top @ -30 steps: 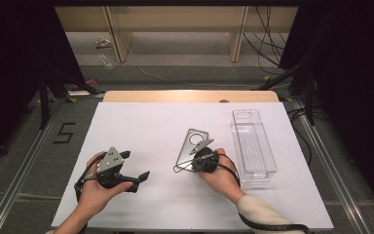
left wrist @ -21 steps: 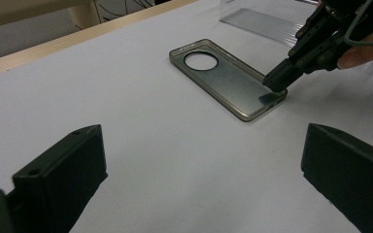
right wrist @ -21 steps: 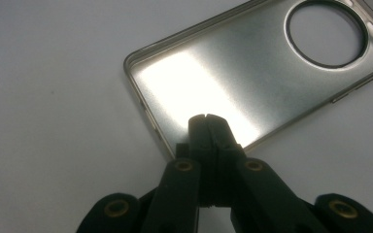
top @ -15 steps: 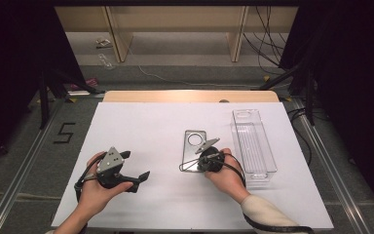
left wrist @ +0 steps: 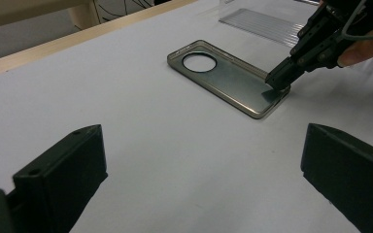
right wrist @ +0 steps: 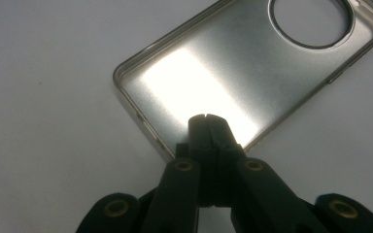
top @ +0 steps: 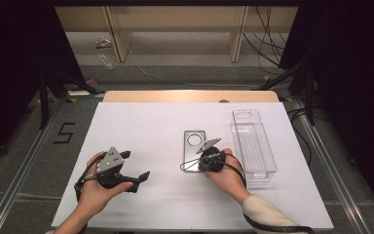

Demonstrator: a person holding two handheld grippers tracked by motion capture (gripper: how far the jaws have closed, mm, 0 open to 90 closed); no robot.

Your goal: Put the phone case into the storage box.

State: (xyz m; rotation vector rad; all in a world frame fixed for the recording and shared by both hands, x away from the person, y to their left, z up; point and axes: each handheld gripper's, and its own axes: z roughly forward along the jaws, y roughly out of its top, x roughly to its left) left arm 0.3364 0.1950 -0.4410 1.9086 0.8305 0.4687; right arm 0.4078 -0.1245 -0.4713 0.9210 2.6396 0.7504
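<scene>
We see the right claw point(right wrist: 207, 118) with its jaws pressed together and nothing between them, its tip resting on the near corner of the phone case point(top: 194, 149), inside the rim. The case lies flat near the middle of the white desk point(top: 141, 126), round camera hole at its far end. To its right lies a clear plastic tray point(top: 253, 144). The left claw point(left wrist: 199, 170) stands wide and empty, well apart from the case.

phone case point(top: 194, 148) on table point(top: 141, 126) | tray point(top: 253, 141) right of it
</scene>
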